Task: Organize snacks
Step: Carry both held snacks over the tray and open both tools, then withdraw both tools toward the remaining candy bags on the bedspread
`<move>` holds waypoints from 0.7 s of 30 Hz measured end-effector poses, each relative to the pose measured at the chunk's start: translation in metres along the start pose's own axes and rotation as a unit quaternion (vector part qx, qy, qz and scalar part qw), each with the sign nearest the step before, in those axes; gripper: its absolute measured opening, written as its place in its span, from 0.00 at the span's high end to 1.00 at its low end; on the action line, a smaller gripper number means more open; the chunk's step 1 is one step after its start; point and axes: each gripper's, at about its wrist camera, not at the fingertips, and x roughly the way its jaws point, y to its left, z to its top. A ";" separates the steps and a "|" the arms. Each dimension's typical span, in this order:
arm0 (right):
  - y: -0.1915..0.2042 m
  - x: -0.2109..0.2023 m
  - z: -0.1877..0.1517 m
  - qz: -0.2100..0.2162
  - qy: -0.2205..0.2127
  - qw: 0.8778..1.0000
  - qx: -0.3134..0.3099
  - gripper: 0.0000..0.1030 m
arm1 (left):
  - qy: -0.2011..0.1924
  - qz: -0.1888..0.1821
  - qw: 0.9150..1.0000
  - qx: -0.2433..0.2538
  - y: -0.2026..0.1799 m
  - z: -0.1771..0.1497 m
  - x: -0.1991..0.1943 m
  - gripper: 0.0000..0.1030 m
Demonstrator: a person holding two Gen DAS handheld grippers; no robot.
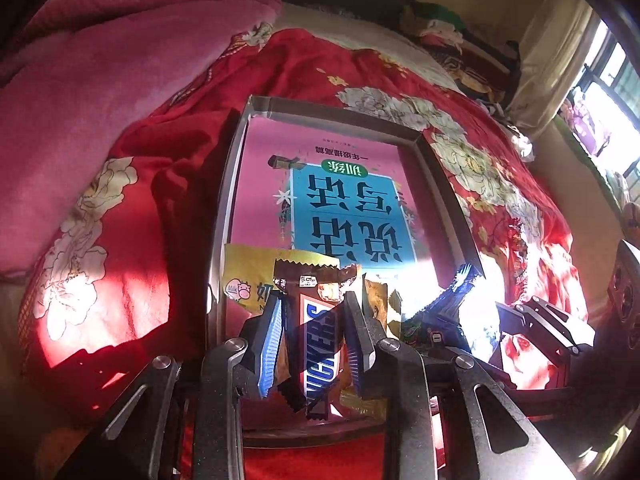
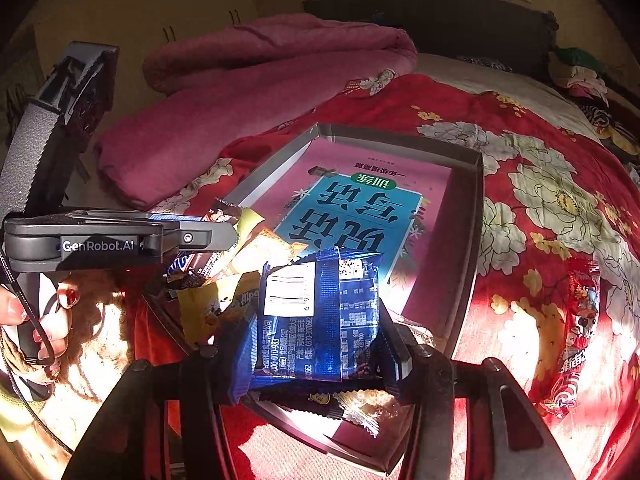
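With the left gripper [image 1: 310,320] clamping the Snickers bar [image 1: 320,336] at lower centre and the right gripper [image 2: 320,344] pinching the blue packet [image 2: 320,320], we lower both gently into the tray [image 2: 476,216].

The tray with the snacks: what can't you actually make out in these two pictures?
- Left wrist view: tray near end, hidden behind the Snickers bar and left gripper.
- Right wrist view: snacks under the blue packet, mostly covered.
- Left wrist view: blue packet, washed out by sun glare.

Blue packet's [image 2: 320,316] small print illegible, fingers [image 2: 394,356] half-hidden.
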 end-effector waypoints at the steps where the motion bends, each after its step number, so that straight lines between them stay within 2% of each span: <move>1: 0.000 -0.001 0.000 0.000 -0.001 1.000 0.000 0.50 | 0.000 0.000 1.000 0.001 0.000 0.000 0.000 0.71; 8: -0.007 -0.014 0.000 0.003 -0.020 1.000 0.012 0.47 | -0.008 0.000 1.000 0.004 -0.006 0.002 -0.004 0.68; 12: -0.018 -0.029 0.000 -0.011 -0.038 0.999 0.020 0.44 | -0.020 -0.004 1.000 0.007 -0.011 0.005 -0.011 0.53; 21: -0.064 -0.063 -0.003 -0.052 -0.070 0.994 0.059 0.44 | -0.039 -0.014 0.999 0.033 -0.036 0.009 -0.026 0.47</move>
